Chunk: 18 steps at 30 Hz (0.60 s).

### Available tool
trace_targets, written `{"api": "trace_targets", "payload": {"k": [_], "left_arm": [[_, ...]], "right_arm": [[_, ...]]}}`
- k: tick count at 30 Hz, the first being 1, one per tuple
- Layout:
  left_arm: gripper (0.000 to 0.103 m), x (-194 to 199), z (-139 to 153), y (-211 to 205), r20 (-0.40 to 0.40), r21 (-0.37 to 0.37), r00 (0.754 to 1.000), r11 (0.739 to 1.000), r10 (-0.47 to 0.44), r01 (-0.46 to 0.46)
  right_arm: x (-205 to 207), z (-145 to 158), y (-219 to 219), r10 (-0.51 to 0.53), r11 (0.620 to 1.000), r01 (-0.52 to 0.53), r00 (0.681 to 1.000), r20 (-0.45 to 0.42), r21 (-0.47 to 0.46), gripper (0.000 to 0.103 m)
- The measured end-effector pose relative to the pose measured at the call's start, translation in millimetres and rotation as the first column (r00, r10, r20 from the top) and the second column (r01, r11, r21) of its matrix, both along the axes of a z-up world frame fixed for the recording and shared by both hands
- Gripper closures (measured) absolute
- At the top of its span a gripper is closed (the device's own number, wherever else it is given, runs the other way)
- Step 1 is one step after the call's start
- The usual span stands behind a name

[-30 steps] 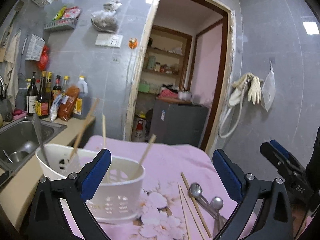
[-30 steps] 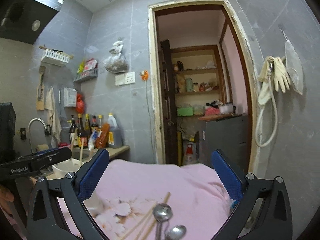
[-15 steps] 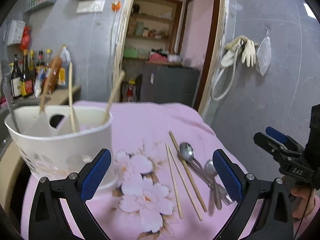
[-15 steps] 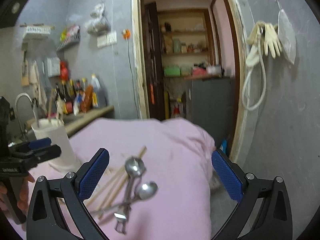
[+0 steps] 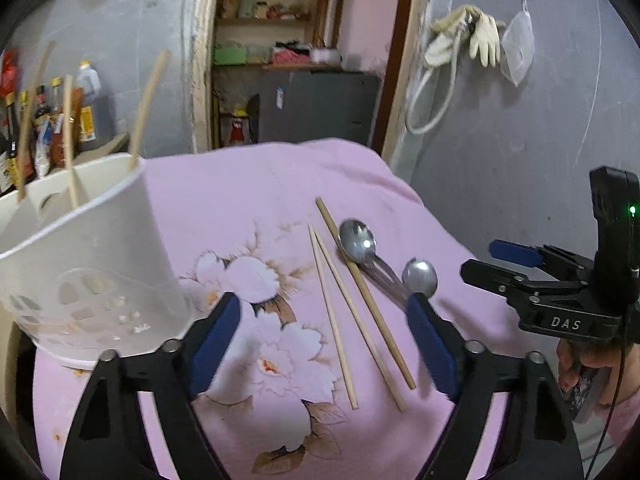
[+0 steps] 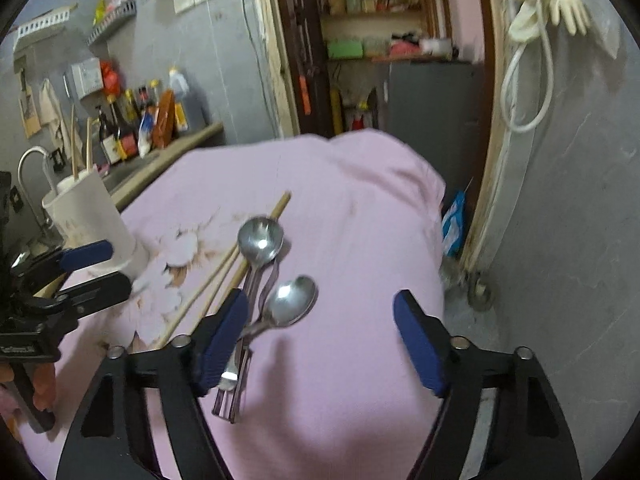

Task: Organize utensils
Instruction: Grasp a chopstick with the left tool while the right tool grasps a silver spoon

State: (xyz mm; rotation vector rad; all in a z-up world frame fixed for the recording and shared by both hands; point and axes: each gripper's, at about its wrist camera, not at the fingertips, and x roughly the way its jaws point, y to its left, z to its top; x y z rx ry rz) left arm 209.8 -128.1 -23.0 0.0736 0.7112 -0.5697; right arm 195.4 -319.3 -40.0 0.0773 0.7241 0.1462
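Note:
On the pink flowered cloth [image 5: 248, 184] lie three loose chopsticks [image 5: 360, 292] and two metal spoons [image 5: 357, 240] side by side. To their left stands a white utensil holder [image 5: 88, 256] with chopsticks sticking up out of it. My left gripper [image 5: 324, 344] hovers over the loose chopsticks with its jaws closing, and the pads touch nothing. My right gripper [image 6: 320, 340] hangs over the nearer spoon [image 6: 292, 300]. Its jaws are closing too, and its pads grip nothing. The spoon handles run under its left finger. Each gripper shows at the edge of the other's view.
A counter with bottles [image 6: 132, 128] and a sink faucet [image 6: 28, 164] lies left of the table, behind the holder [image 6: 92, 224]. The cloth [image 6: 360, 208] drops off at the right, close to a grey wall and an open doorway. Gloves [image 5: 484, 36] hang on that wall.
Both grippers have tipped downward and sunk toward the table, bringing the chopsticks and spoons into full view. Both pairs of jaws stand narrower than before.

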Motion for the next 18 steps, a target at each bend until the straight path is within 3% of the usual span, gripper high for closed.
{"api": "trace_targets", "payload": {"k": [4,6,10,18], "left_arm": [[0.047,10.8,-8.5,-6.9,-0.059,0.024,0.998,0.999,-0.030,0.031],[0.053,17.8,-13.0,-10.6,-0.092,0.034,0.995,0.998,-0.041,0.044],[0.072,32.9,-21.9,-18.7,-0.158,0.044,0.986,0.997,-0.055,0.063],[0.088,65.1,-37.9,-23.8,-0.274,0.027,0.961,0.999,-0.027,0.035]], "right_arm": [[4.6,-10.4,1.8,0.026,1.000,-0.026,0.997,-0.069,0.012,0.049],[6.7,-14.0,3.8,0.035,0.999,-0.034,0.995,-0.090,0.005,0.062],[12.2,-21.2,6.7,0.056,0.998,-0.057,0.991,-0.123,-0.003,0.072],[30.3,-23.3,8.8,0.073,0.997,-0.073,0.988,-0.138,0.010,0.093]]}}
